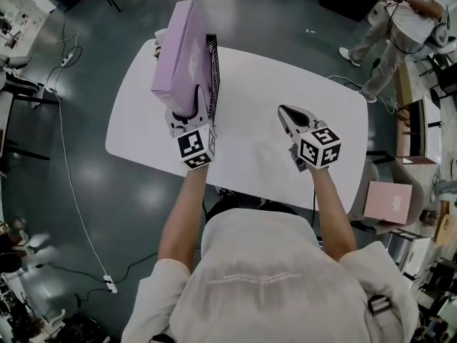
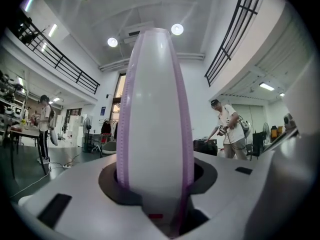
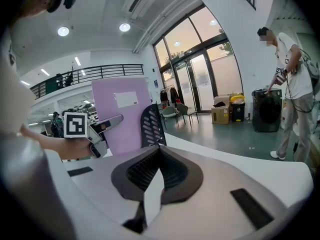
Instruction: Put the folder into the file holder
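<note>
Gripping folder (image 1: 182, 56), left claw (image 1: 189, 114); right claw (image 1: 289, 114) closed, empty.

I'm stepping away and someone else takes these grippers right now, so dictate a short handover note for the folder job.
Left gripper: shut on the folder, held upright.
Right gripper: shut, empty, above the table.
Folder stands right beside the holder's mesh wall; seated inside or not, cannot tell.
Done: folder is up at the holder.
Left: seat it in the holder, then release.
</note>
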`<state>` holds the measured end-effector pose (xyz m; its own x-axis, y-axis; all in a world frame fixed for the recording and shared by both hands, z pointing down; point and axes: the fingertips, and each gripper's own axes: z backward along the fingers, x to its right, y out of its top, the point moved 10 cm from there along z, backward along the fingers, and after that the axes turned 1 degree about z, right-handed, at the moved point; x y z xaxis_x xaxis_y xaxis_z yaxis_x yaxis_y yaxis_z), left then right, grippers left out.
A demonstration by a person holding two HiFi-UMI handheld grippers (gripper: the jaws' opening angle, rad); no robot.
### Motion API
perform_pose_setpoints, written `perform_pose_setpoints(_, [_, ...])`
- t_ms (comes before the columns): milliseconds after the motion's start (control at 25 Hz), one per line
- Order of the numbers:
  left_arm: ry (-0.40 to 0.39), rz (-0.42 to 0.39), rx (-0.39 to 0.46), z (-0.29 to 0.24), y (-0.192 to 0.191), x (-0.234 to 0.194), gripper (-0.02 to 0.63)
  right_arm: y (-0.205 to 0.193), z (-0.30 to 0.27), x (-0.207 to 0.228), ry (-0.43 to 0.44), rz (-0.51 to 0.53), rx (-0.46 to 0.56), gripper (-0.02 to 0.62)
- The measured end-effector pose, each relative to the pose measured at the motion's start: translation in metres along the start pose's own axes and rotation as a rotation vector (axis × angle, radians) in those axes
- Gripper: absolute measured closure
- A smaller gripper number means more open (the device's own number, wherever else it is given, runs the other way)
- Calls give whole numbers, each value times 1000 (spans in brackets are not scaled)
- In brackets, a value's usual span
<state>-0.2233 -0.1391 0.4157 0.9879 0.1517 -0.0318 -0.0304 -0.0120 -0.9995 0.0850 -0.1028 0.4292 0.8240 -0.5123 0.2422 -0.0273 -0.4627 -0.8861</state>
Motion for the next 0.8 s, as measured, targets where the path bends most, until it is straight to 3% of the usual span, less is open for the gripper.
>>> perform_pose_setpoints(160, [5, -36, -4, 0, -4, 4, 407, -3, 3, 2, 10, -6, -3, 571])
perform_pose_setpoints(480, [-50, 22, -54, -4, 2, -3, 362, -5, 7, 5, 21, -20, -1, 571])
perform_pose_setpoints(800, [-78, 20, -63, 4, 13, -18, 344, -13, 6, 11, 44, -63, -3, 571])
